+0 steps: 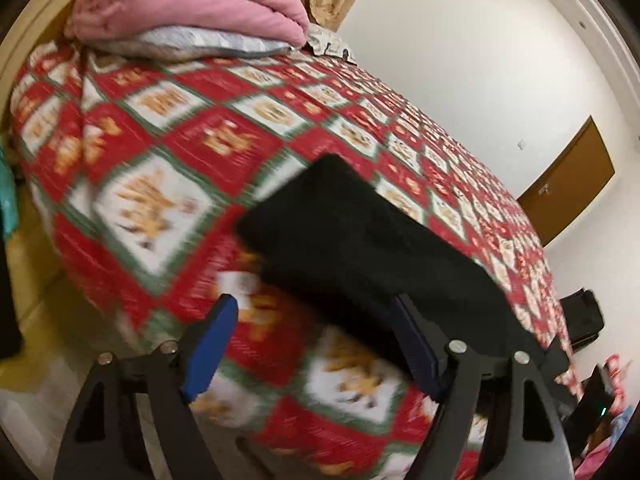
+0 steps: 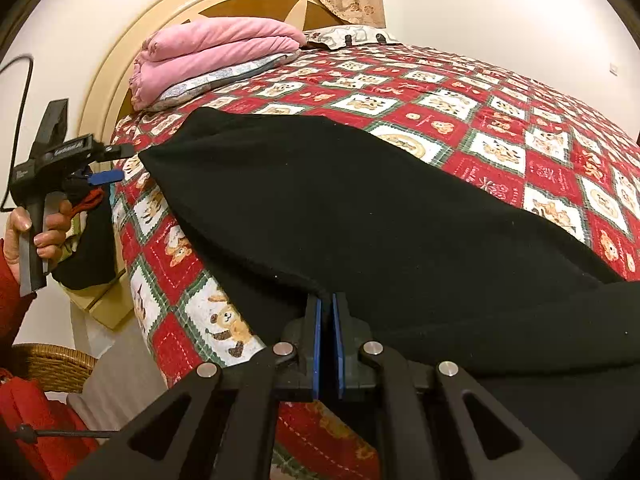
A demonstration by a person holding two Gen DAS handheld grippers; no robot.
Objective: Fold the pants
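Your right gripper is pinched nearly closed on the near edge of the black pants, which lie spread across the red-checked quilt on the bed, running from the left edge toward the right. Your left gripper stands wide apart with nothing between its fingers; the pants lie just past its right finger, and that view is blurred. From the right wrist you can see your left gripper held off the bed's left side, near the pants' far corner. A pink blanket sits folded by the headboard.
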